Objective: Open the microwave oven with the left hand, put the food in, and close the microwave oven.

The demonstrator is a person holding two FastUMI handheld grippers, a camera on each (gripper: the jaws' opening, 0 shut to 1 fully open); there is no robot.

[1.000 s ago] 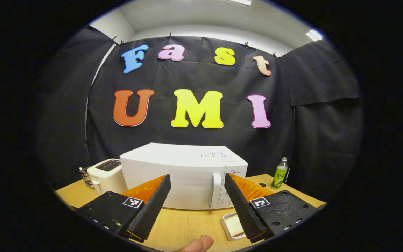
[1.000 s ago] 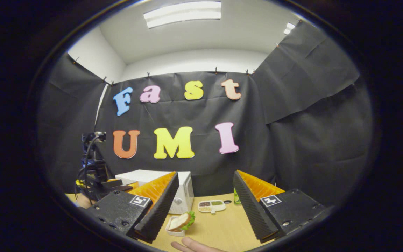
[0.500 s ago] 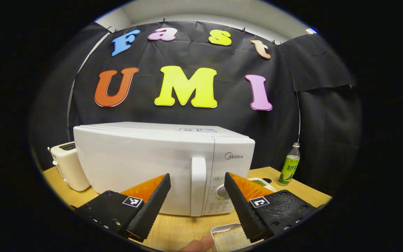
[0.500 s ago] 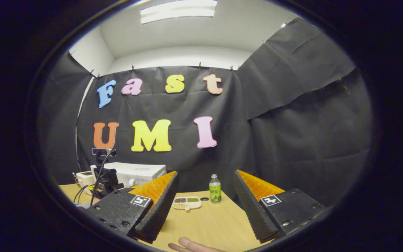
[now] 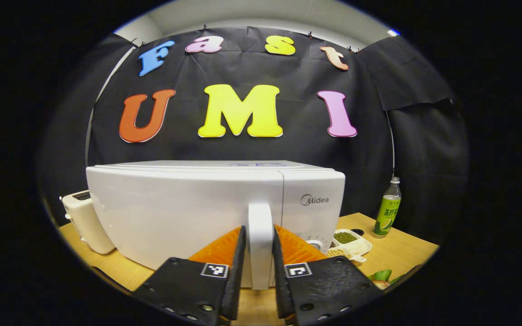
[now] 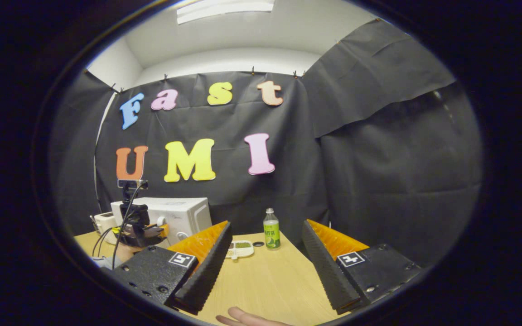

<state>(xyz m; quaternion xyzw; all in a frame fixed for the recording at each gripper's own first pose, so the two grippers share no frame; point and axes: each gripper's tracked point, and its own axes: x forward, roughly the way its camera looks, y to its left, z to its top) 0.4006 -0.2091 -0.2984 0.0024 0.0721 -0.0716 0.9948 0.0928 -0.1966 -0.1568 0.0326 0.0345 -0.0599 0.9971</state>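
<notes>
**Left gripper clamped on the door handle; door pull is next**

Since the earlier frames, the left gripper [image 5: 258,271] has closed in on the microwave oven [image 5: 184,213] and drawn its fingers together: where they stood wide apart short of the door, they are now pressing on the door handle [image 5: 260,235] from both sides. The handle is an upright bar, its long axis vertical, sitting between the door panel and the control panel. It is lying straight ahead of the left gripper, held between the two fingers. The door is reading as shut, flush with the front.

The right gripper [image 6: 263,267] is waiting with its fingers spread wide, holding nothing, over the bare table [image 6: 265,280]. In its view the microwave oven [image 6: 170,215] is lying well off to the left, so the left gripper is the nearer one by far.

A green bottle [image 5: 388,210] and a divided snack tray [image 5: 351,242] are standing to the right of the oven. A green and pale edge [image 5: 381,277] at the lower right may be the food; it is too cropped to confirm.

Judgement: the pull should follow the door's swing, with the hinge likely on the far left.
</notes>
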